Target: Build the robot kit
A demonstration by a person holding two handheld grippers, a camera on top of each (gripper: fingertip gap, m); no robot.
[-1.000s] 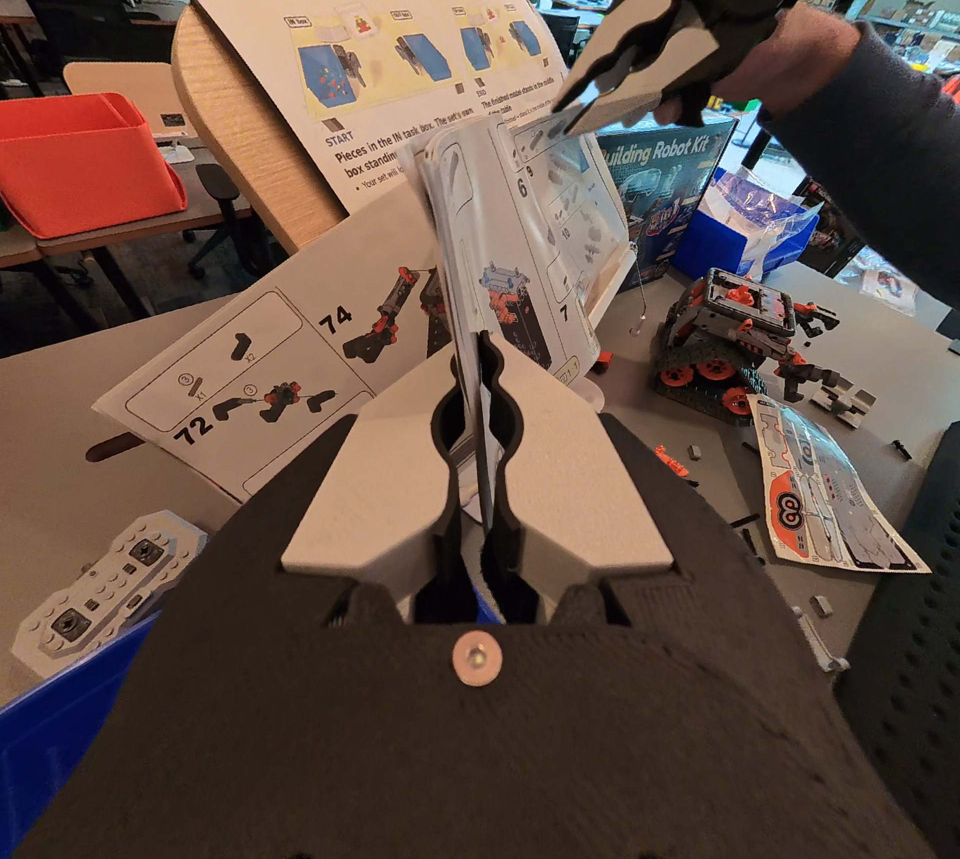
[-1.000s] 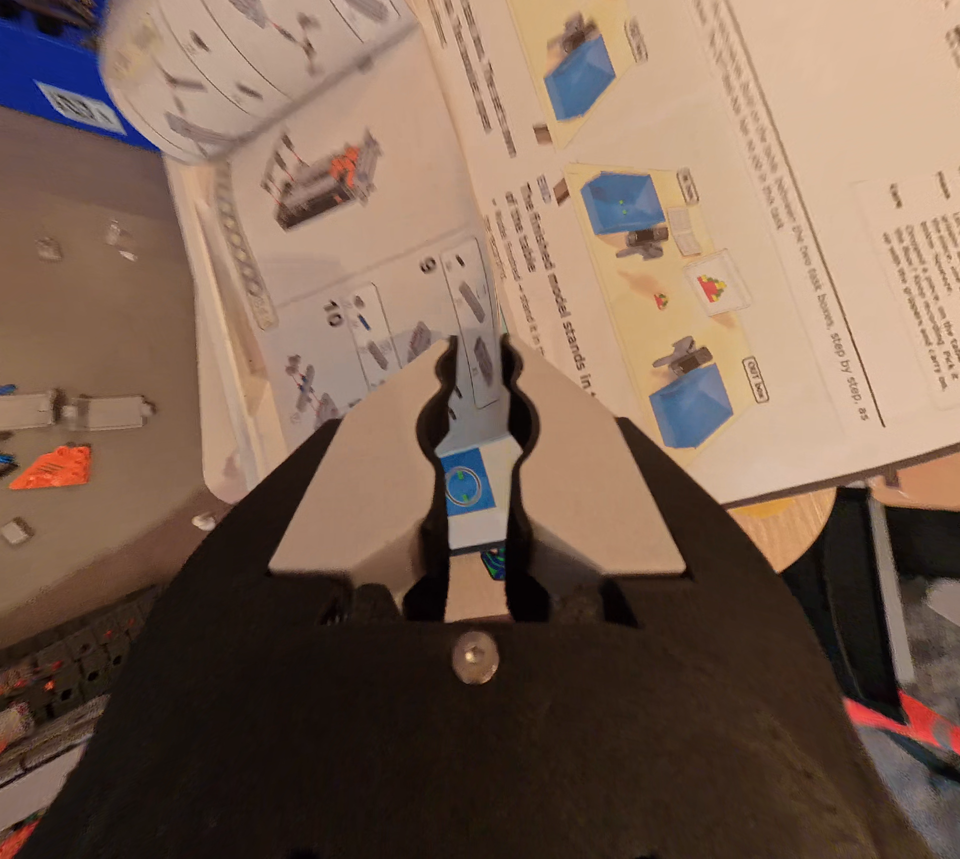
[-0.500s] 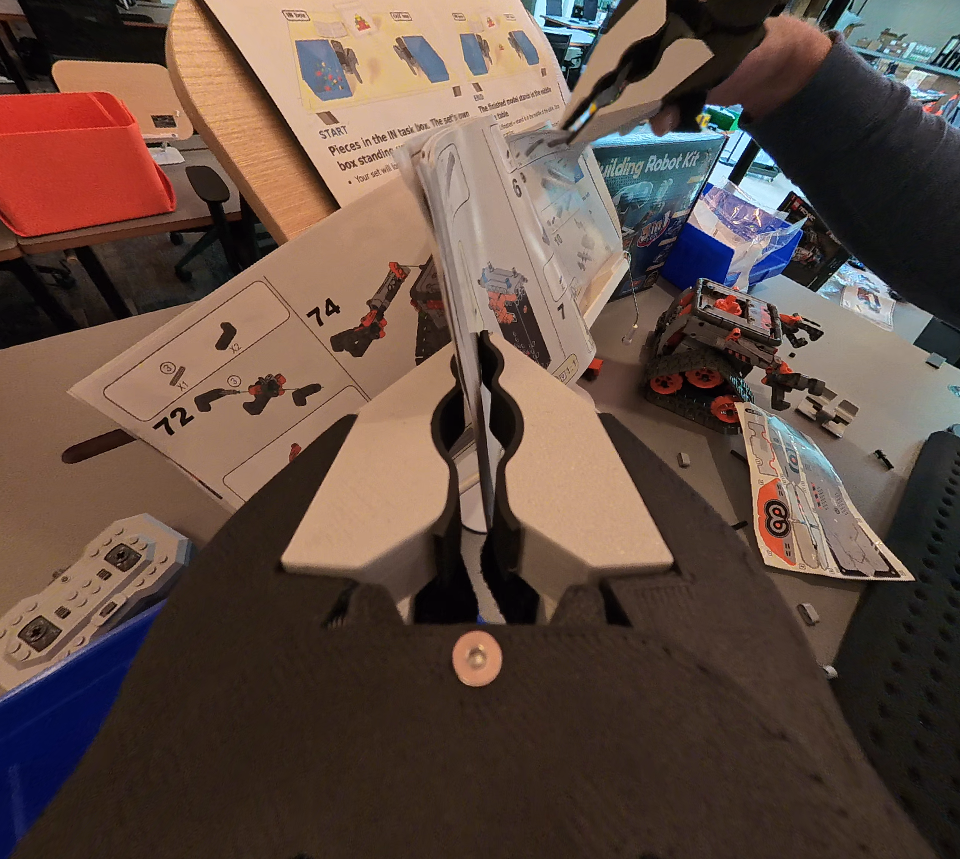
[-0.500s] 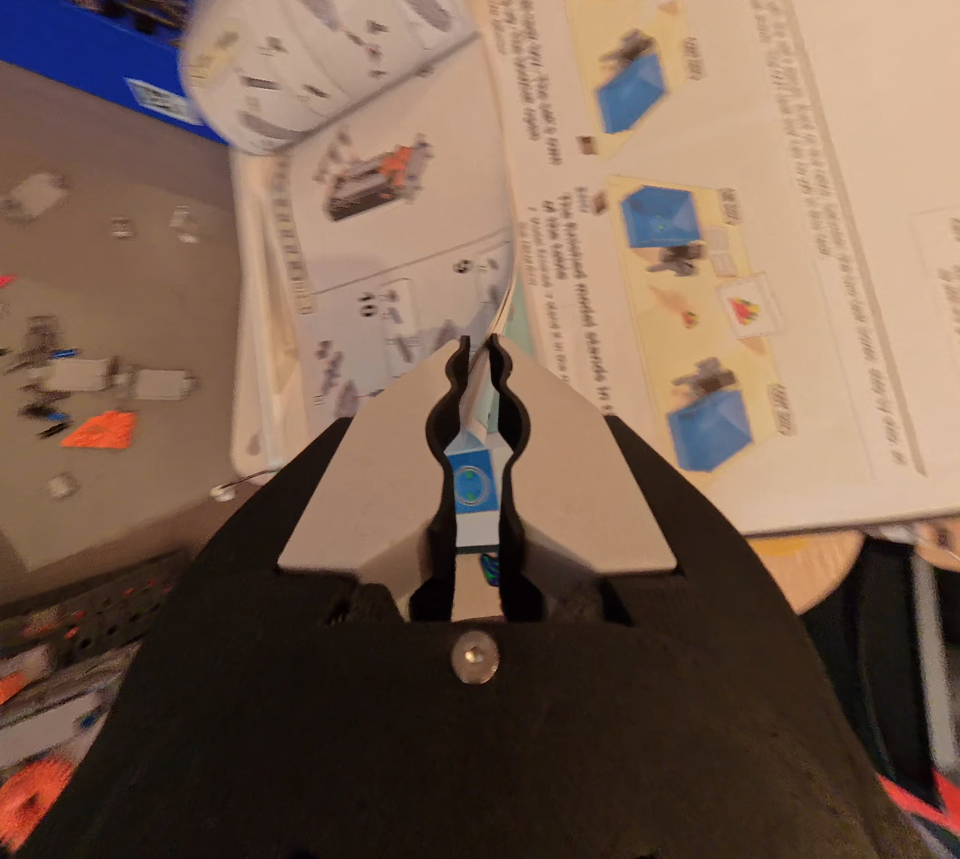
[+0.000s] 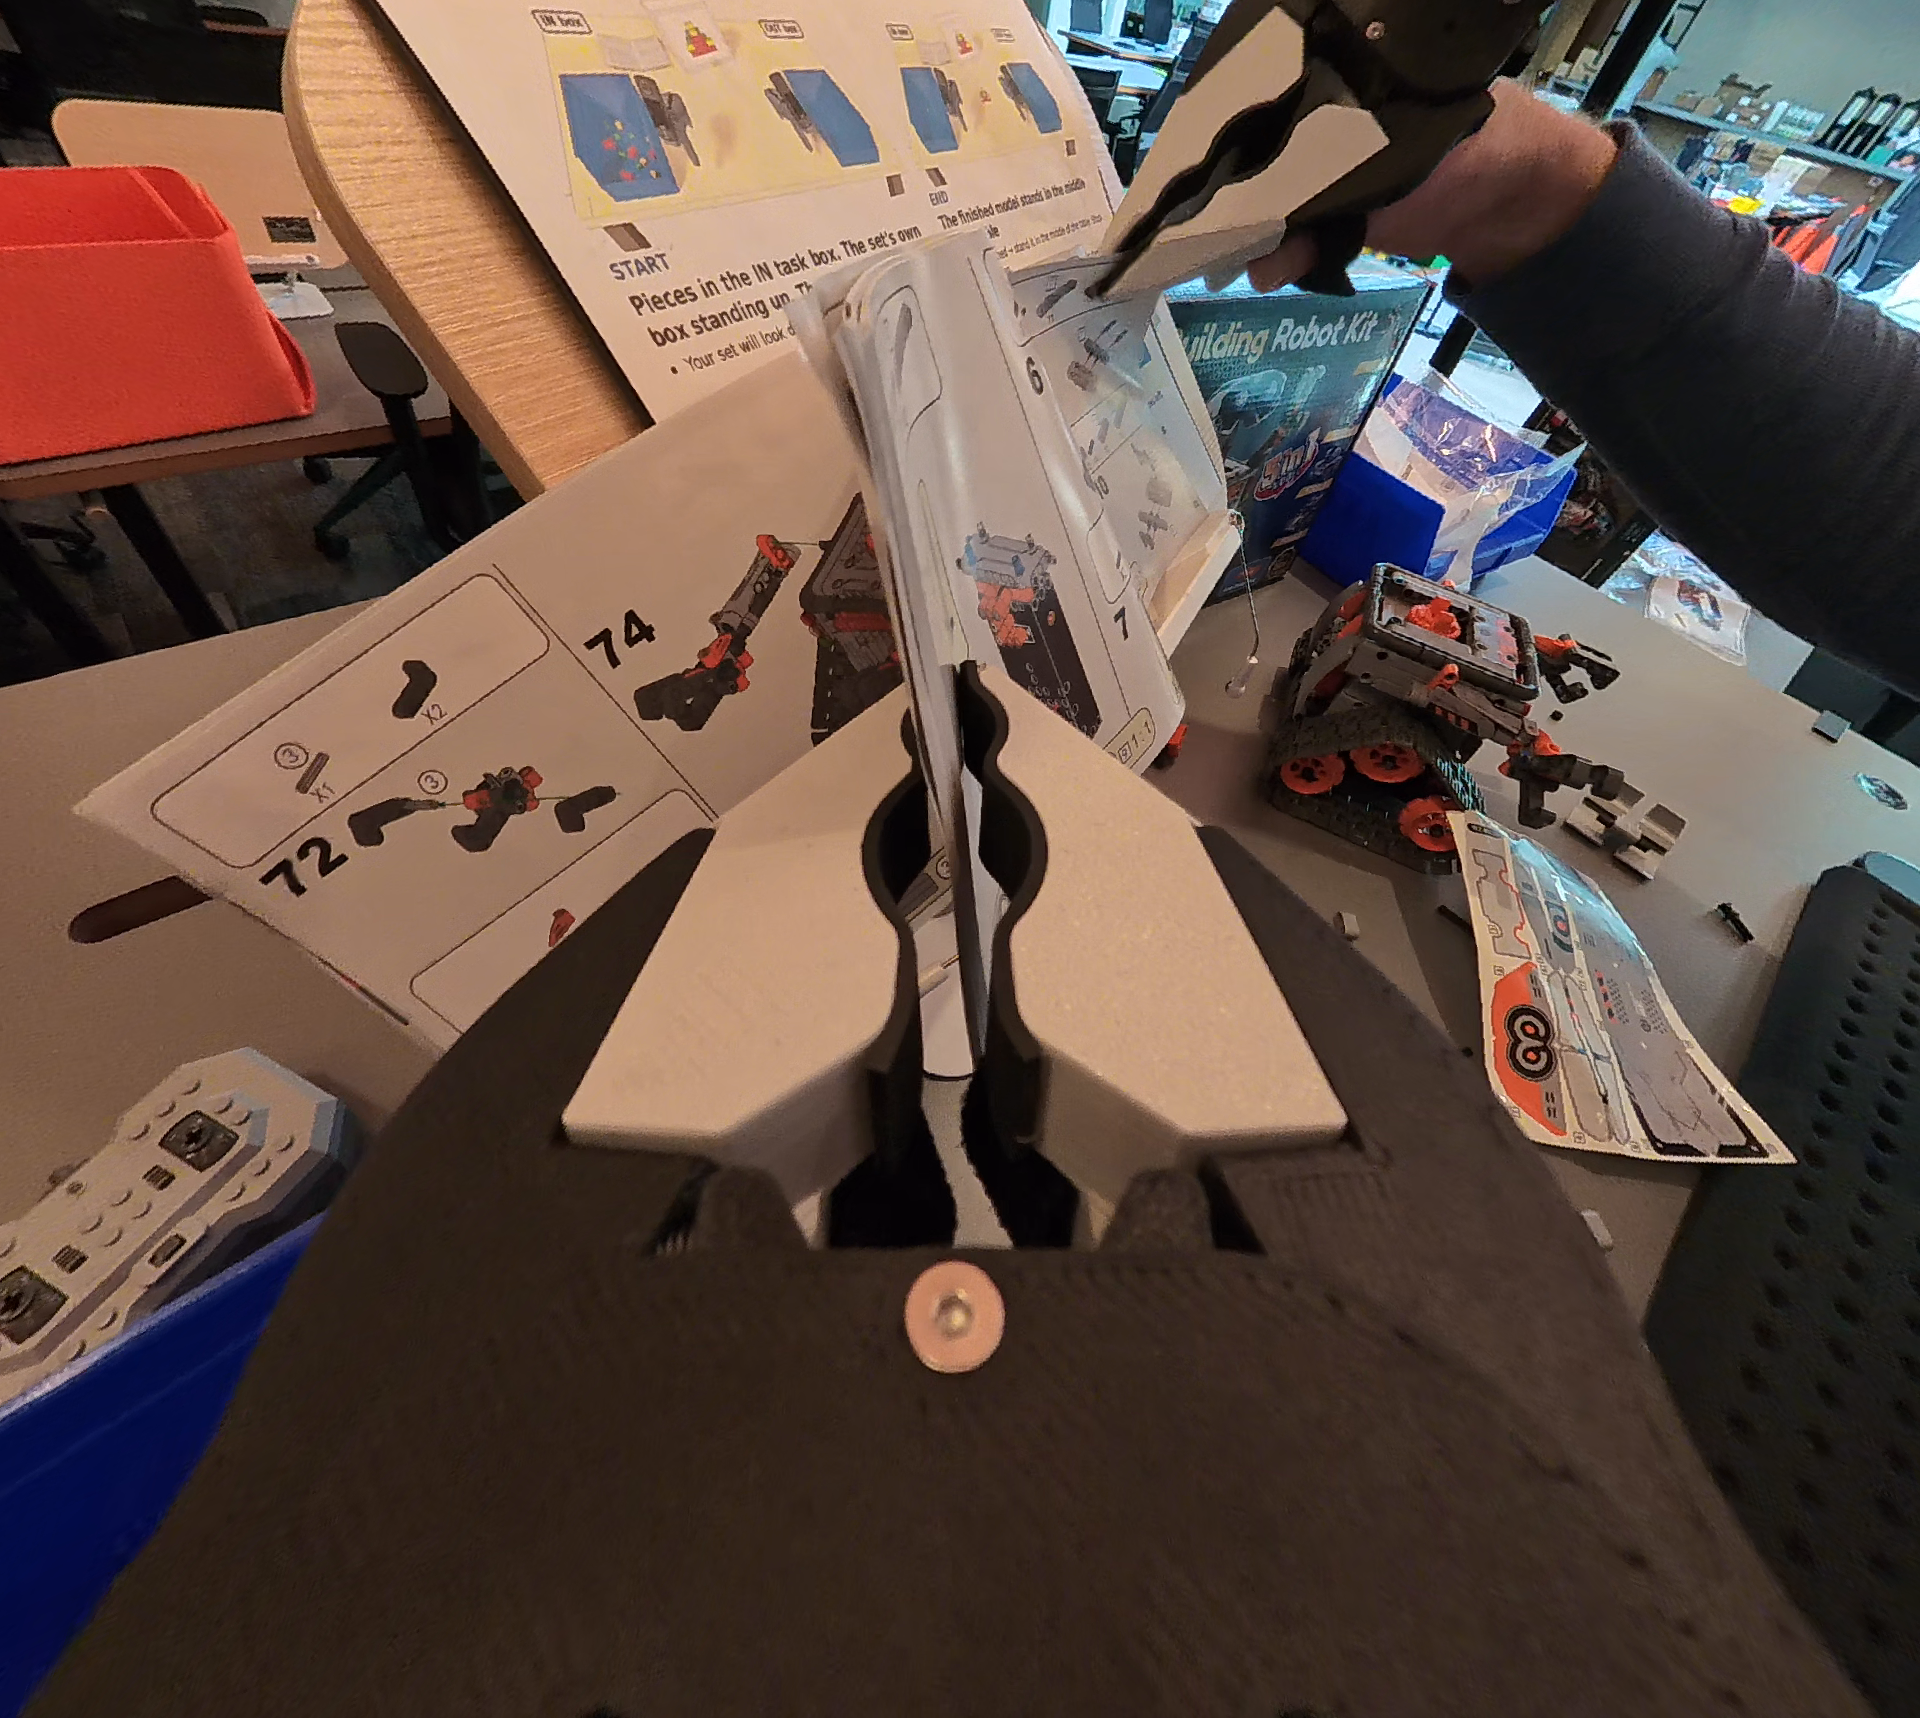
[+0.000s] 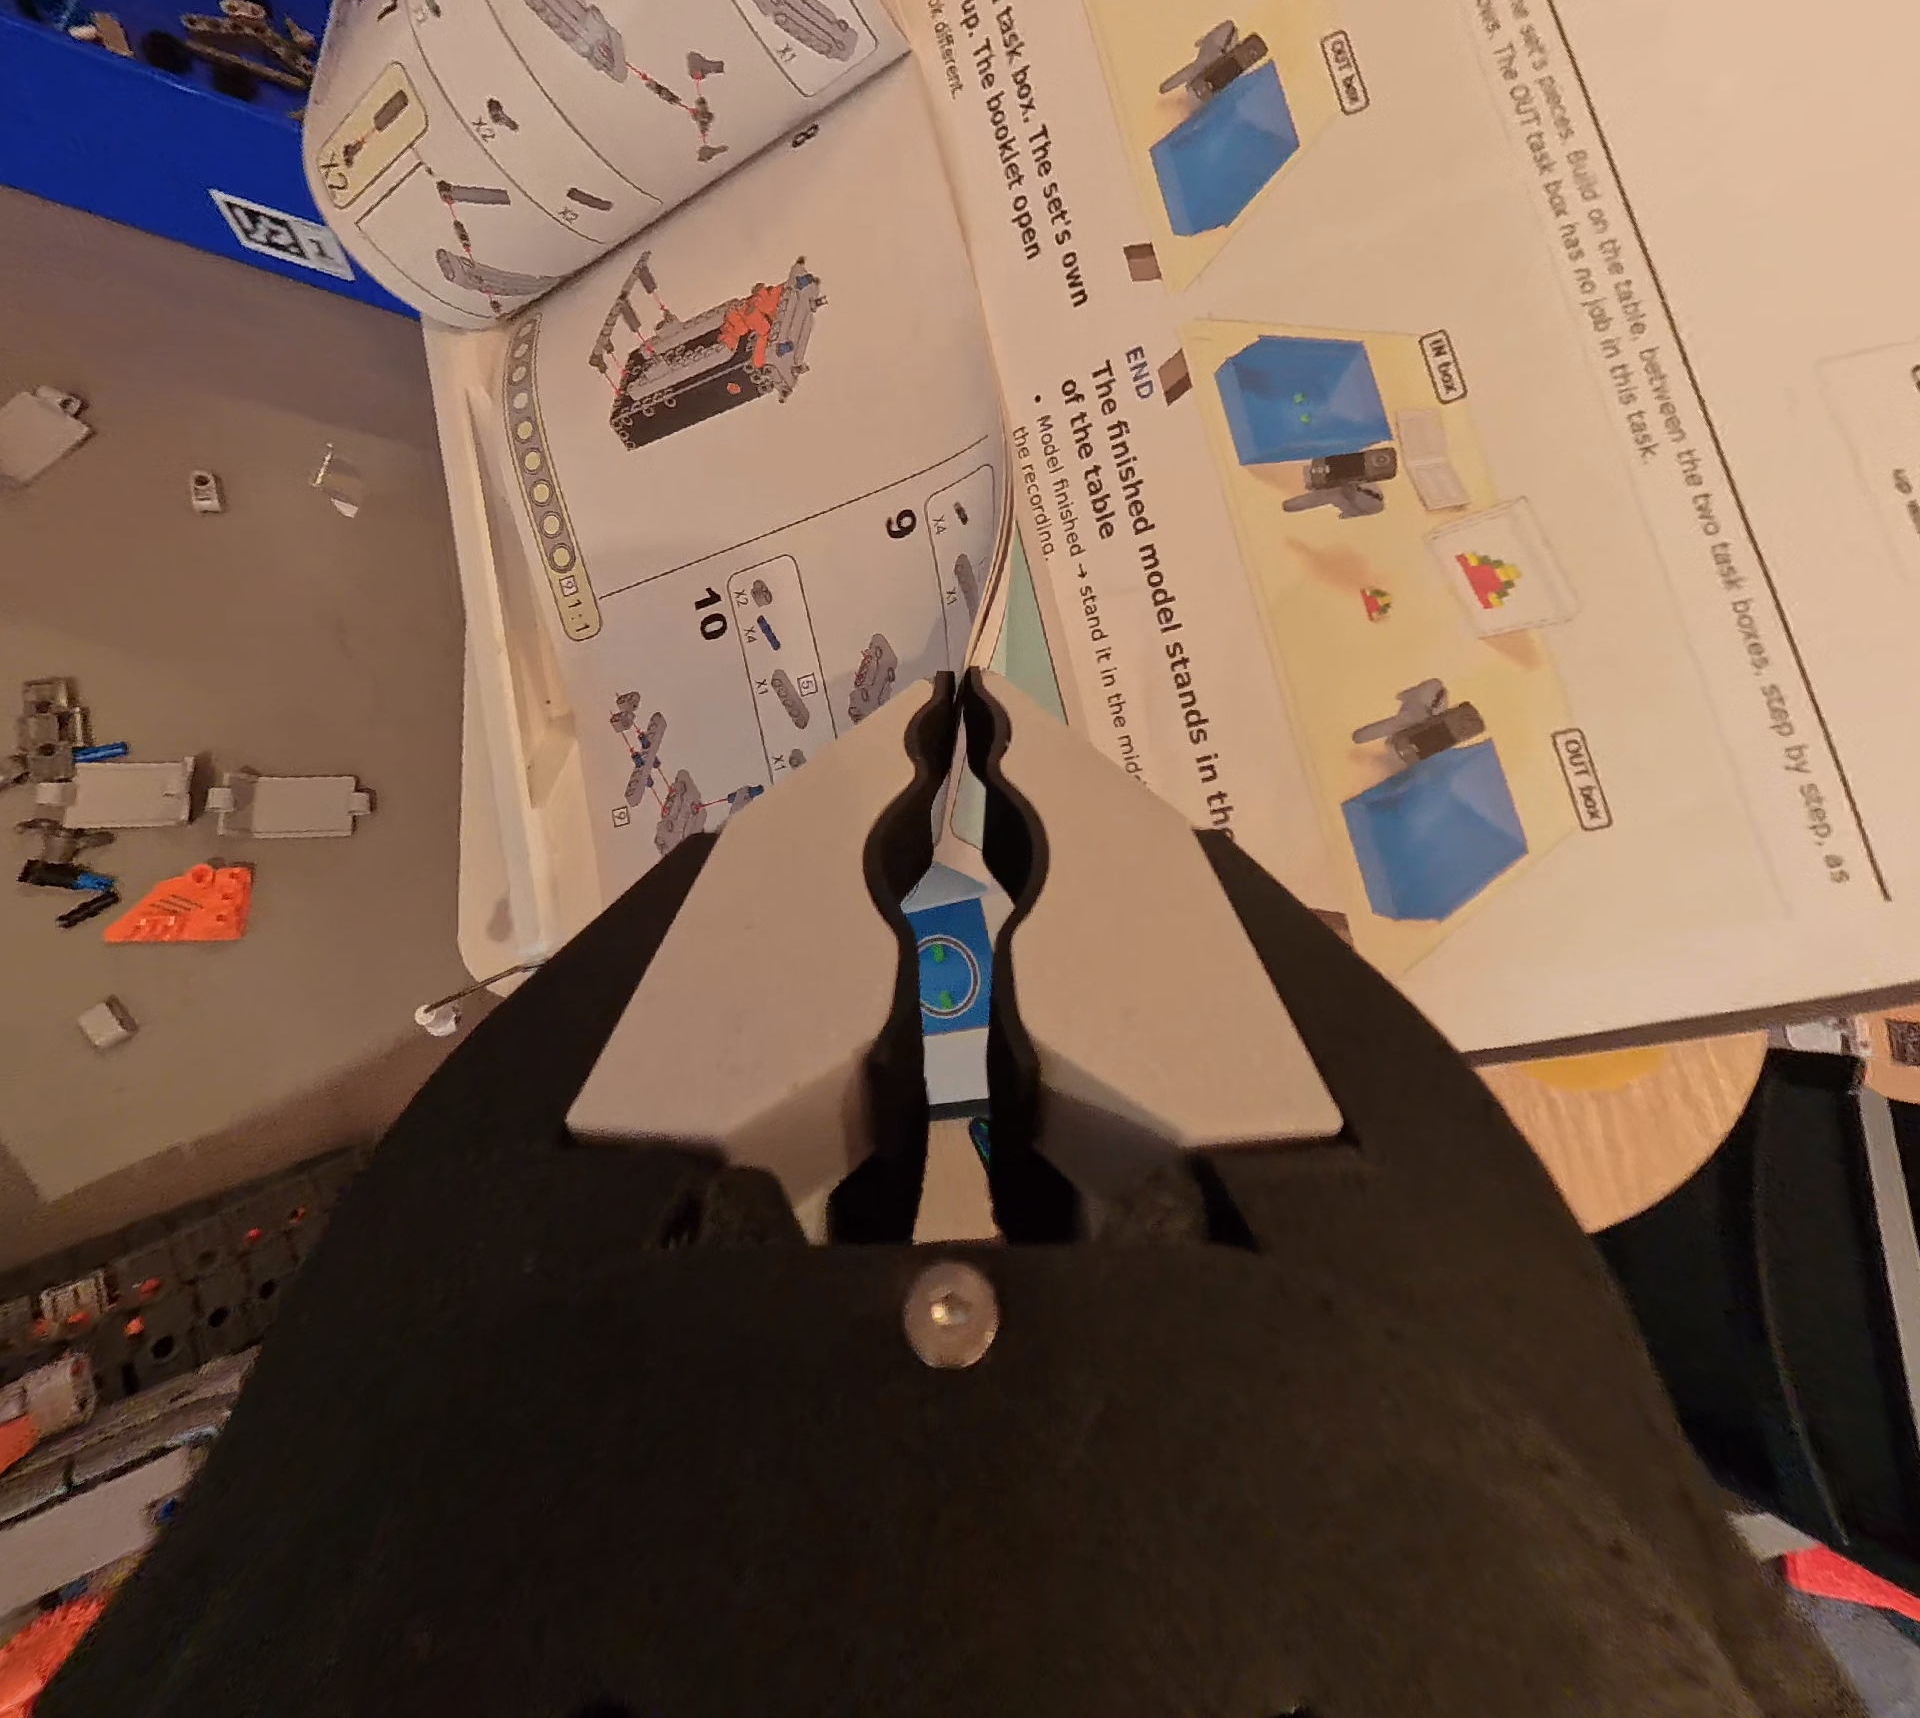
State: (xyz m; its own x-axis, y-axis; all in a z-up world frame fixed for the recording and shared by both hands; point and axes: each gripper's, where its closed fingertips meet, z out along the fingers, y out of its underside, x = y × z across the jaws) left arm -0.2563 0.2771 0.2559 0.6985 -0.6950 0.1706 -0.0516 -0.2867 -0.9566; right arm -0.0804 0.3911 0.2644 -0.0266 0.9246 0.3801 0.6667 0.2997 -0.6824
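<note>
The left tongs [image 5: 951, 692] pinch a curled sheaf of pages of the white instruction booklet [image 5: 997, 463], upright over the grey tabletop [image 5: 1714, 754]; the right tongs [image 6: 958, 681], pressed together, nip one page's far corner.

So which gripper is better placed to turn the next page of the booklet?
Probably the right gripper: its tips pinch the top page edge of the booklet, while the left gripper is shut on standing pages.
</note>
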